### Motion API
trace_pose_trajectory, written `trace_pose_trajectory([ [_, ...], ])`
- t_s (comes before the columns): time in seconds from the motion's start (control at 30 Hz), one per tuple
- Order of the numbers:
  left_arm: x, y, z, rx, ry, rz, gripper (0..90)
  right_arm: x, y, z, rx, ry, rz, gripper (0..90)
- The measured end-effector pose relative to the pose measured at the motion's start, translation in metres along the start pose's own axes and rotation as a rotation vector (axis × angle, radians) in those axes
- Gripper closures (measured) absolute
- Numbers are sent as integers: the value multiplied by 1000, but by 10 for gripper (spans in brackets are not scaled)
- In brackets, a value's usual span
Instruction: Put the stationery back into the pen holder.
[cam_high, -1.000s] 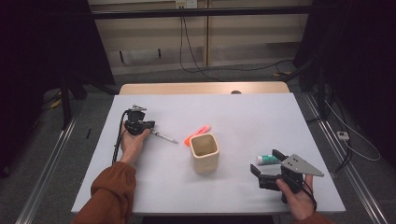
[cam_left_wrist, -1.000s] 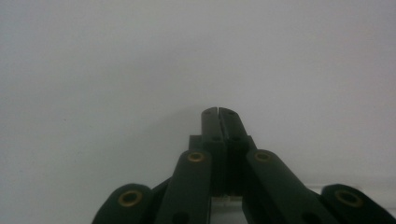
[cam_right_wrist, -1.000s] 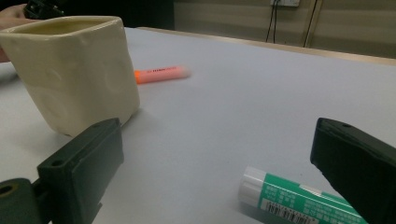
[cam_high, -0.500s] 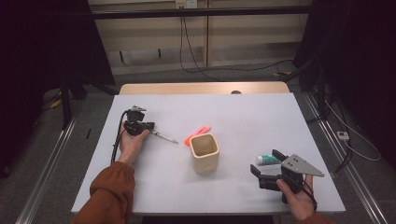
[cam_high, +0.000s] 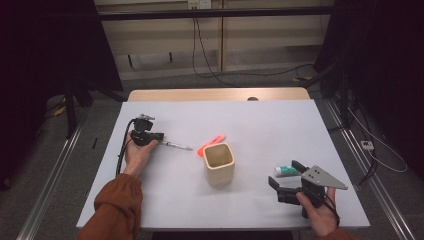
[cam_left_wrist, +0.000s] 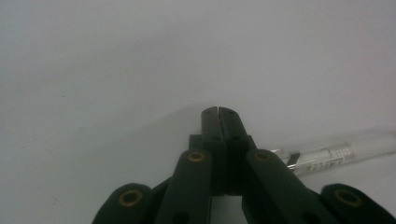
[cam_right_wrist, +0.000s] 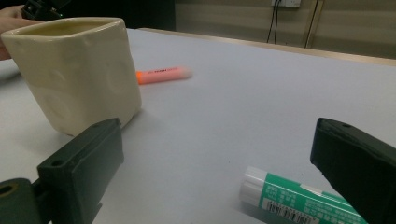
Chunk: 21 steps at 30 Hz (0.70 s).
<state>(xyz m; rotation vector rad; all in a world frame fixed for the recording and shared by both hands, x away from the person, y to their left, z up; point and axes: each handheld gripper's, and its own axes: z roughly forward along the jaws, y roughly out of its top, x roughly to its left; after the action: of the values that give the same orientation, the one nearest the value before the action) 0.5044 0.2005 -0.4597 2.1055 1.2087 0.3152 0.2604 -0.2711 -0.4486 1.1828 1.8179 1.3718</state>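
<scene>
At the left of the grey table (cam_high: 260, 120), the left gripper (cam_high: 159, 142) rests with its jaws pressed fully together on nothing; a clear pen (cam_high: 176, 146) lies just beside its tip, to the right. At the centre stands a cream square cup (cam_high: 219, 162), with an orange highlighter (cam_high: 211, 144) just beyond it. At the near right, the right gripper (cam_high: 286, 180) has its 2 jaws spread wide, empty, with a green-and-white glue stick (cam_high: 287, 171) between them. Closing off-centre may roll the stick away; a hurried carry may tip the light cup.
</scene>
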Motion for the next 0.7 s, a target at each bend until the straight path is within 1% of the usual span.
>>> trace_pose_trajectory([
  [0.07, 0, 0, -1, 8, -3, 0, 900, 0, 0, 0, 0, 0, 0, 24],
  [0.1, 0, -1, -2, 10, 2, 6, 900, 0, 0, 0, 0, 0, 0, 24],
  [0.23, 0, -2, -5, 21, -12, 0, 900, 0, 0, 0, 0, 0, 0, 24],
  [0.33, 1, -3, -7, 32, -12, 8, 900, 0, 0, 0, 0, 0, 1, 24],
  [0.4, 0, -4, -8, 28, -7, 2, 900, 0, 0, 0, 0, 0, 1, 24],
  [0.47, 0, -5, -10, 42, -14, 15, 900, 0, 0, 0, -1, 0, 2, 24],
  [0.57, 0, -6, -12, 49, -18, 10, 900, 0, 0, 0, -1, 0, 2, 24],
  [0.7, 0, -8, -15, 60, -20, 16, 900, 0, 0, 0, -1, -1, 4, 24],
])
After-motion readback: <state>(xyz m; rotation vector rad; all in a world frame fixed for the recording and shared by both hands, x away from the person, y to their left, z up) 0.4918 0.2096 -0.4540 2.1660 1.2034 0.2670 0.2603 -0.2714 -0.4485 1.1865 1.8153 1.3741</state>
